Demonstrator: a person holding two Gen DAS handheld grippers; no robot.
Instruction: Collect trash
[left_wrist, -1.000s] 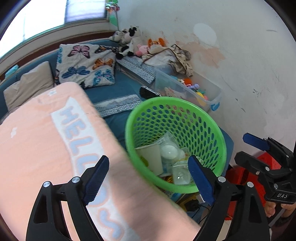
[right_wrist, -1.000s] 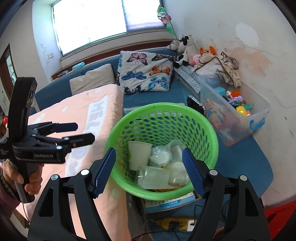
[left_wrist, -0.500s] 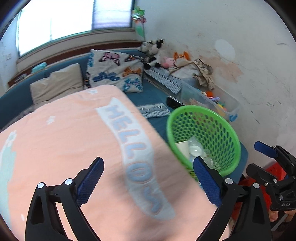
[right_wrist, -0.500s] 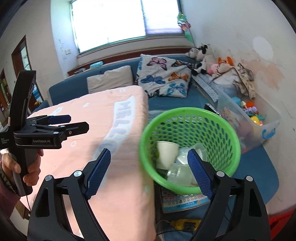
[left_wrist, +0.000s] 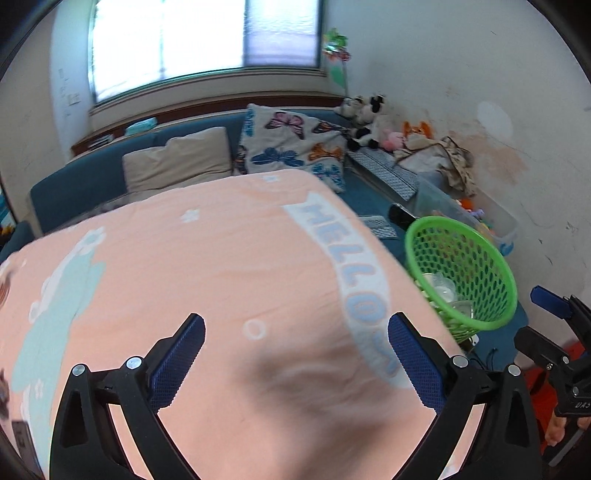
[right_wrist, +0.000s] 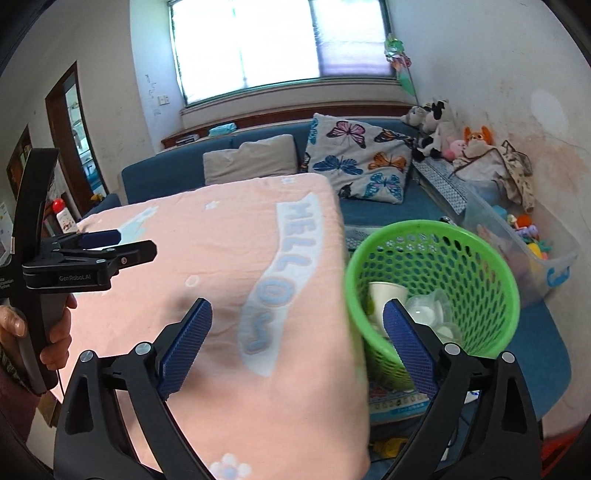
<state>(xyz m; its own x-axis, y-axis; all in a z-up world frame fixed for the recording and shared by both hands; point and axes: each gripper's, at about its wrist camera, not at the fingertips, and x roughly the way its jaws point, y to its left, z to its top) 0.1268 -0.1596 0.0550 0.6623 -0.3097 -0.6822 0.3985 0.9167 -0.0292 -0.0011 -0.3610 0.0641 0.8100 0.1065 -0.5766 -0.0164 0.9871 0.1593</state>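
Note:
A green mesh basket (left_wrist: 466, 258) (right_wrist: 461, 266) stands right of a pink "HELLO" blanket (left_wrist: 221, 277) (right_wrist: 221, 258). It holds a paper cup (right_wrist: 386, 295) and clear plastic cups (right_wrist: 428, 310) (left_wrist: 443, 288). My left gripper (left_wrist: 295, 328) hovers over the blanket, open and empty, well left of the basket. My right gripper (right_wrist: 297, 310) hangs over the blanket's right edge with its right finger in front of the basket; its jaws are opening with nothing between them. Each gripper shows in the other's view: the right gripper (left_wrist: 535, 321) at the right edge, the left gripper (right_wrist: 136, 243) in a hand at the left.
A blue sofa (right_wrist: 369, 210) with a butterfly pillow (right_wrist: 362, 166) and beige pillow (right_wrist: 251, 162) runs behind. A clear toy bin (right_wrist: 546, 258) and plush toys (right_wrist: 436, 136) line the right wall. A printed book (right_wrist: 391, 402) and a yellow power strip (right_wrist: 384, 446) lie below the basket.
Both grippers drew back and leftward from the basket, which now sits smaller and further right in both views. More of the pink blanket fills both views. The right jaws widened.

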